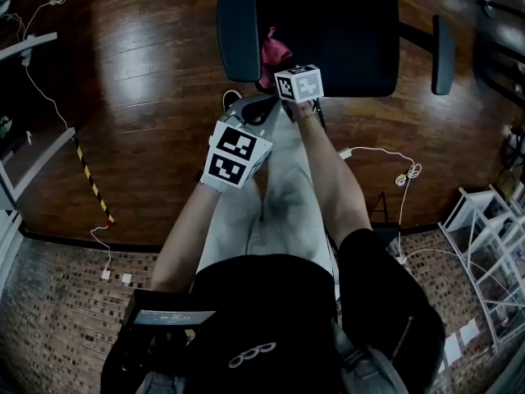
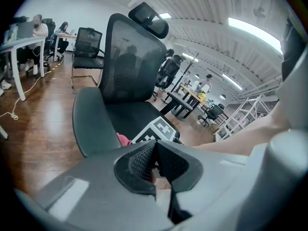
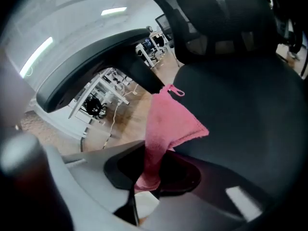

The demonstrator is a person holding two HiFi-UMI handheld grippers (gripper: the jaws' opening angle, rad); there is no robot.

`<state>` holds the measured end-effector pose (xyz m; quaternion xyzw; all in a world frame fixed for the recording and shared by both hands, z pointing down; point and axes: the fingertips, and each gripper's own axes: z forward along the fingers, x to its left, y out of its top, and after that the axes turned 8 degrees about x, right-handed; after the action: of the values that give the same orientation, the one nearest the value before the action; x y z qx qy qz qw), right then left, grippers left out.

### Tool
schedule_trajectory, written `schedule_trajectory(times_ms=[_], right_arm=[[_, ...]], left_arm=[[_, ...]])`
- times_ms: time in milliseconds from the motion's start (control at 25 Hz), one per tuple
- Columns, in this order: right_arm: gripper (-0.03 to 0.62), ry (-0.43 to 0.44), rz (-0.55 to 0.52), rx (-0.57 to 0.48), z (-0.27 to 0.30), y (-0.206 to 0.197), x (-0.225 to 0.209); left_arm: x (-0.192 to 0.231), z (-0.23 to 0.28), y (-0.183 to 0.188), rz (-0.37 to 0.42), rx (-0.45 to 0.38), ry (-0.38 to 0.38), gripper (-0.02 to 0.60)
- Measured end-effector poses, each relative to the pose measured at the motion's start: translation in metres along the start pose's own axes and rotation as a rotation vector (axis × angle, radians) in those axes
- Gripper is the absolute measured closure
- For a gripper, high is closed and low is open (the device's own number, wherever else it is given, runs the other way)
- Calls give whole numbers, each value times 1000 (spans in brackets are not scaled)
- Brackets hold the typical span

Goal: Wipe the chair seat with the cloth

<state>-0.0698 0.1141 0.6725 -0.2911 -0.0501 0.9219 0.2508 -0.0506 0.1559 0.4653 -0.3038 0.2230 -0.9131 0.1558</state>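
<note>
A black office chair with a mesh back stands ahead, its seat (image 1: 328, 35) (image 2: 130, 117) (image 3: 250, 114) bare except where the cloth touches. My right gripper (image 1: 277, 71) (image 3: 151, 170) is shut on a pink cloth (image 1: 275, 52) (image 3: 166, 124), which hangs over the seat's near left edge beside the armrest (image 1: 238, 31) (image 3: 91, 66). My left gripper (image 1: 256, 115) (image 2: 155, 160) is shut with nothing in it, held lower and nearer to me, behind the right gripper's marker cube (image 2: 156, 131).
The chair's other armrest (image 1: 443, 54) is at the right. White cables (image 1: 385, 158) lie on the wooden floor near white shelving (image 1: 488, 236). Desks, other chairs and seated people (image 2: 38, 30) show far left.
</note>
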Motion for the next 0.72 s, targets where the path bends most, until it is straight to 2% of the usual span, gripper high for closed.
schedule_trajectory(times_ms=[120,200,360,560,720], right_arm=[[528,74,1,-4,7,-5,20],[528,83,14,-16,5,-10,11],[527,46,68,-35,-12,-20,-41],[527,-44,145,-20,-46,-55,-119],[526,-100,159,-28,-83,-74,-172]], left_arm=[[-2,-2,-1,12,3,-1,588],[-6,3,-1,15,10,5,588],[-23,23,1,10,24,13,588],[-59,51,-5,11,65,13,588],[-86,78,2,10,67,1,588]])
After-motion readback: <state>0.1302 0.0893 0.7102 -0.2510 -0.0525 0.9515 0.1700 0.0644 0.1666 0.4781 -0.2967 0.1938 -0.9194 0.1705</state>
